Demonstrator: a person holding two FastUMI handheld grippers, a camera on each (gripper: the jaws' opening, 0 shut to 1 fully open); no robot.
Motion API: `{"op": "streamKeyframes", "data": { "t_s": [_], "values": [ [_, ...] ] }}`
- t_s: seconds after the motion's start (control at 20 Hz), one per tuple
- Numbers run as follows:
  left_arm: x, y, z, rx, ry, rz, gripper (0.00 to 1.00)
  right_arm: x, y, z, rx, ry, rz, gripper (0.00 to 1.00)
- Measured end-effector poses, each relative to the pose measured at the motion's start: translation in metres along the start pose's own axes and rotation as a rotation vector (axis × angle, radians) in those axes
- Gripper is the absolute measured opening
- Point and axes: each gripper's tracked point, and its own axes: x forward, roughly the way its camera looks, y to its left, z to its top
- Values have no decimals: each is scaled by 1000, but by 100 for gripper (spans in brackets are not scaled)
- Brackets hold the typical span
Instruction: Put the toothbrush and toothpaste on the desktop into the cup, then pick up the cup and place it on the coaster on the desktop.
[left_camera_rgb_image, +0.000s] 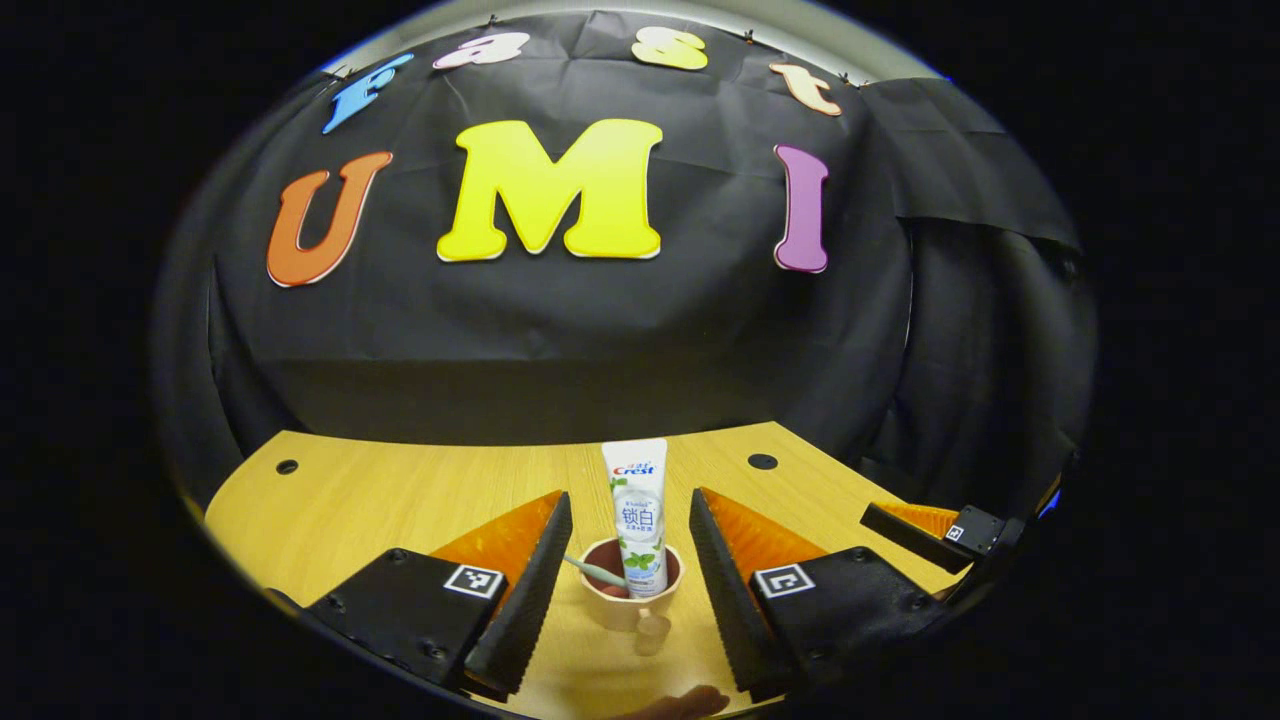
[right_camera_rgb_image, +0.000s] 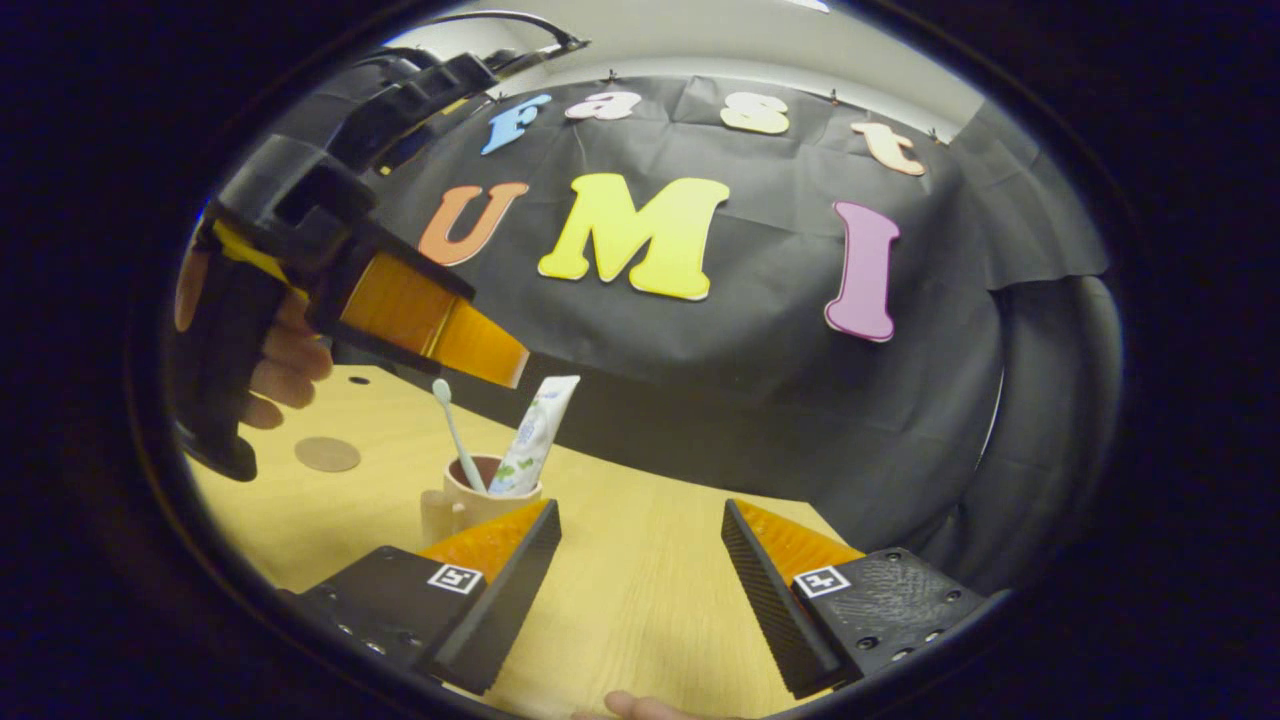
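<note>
"Crest" is being shown on the toothpaste (left_camera_rgb_image: 636, 520), which is being held upright in the cup (left_camera_rgb_image: 628, 600) beside the toothbrush (left_camera_rgb_image: 596, 571). The cup is being framed between the spread fingers of the left gripper (left_camera_rgb_image: 622, 590) (apparently untouched). The right gripper (right_camera_rgb_image: 640, 585) is being kept open, nothing pinched, with the cup just left of it.

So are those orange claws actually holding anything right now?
No. Both the left gripper and right gripper are open and empty; the white toothpaste tube stands free in the tan ceramic cup.
</note>
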Motion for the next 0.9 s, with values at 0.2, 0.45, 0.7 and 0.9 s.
{"op": "streamKeyframes", "data": {
  "t_s": [0.2, 0.45, 0.7, 0.9],
  "values": [
    [-36, 25, 5, 16, -45, 36, 97, -1, 15, 6, 42, 59, 35, 96],
    [-92, 68, 2, 64, -120, 127, 98, 0, 29, 16, 111, 140, 47, 99],
    [-140, 104, -20, 24, -162, 190, 98, 9, 48, 15, 185, 293, 87, 96],
    [-163, 121, -48, 26, -157, 217, 98, 19, 71, 6, 228, 459, 139, 96]
  ]
}}
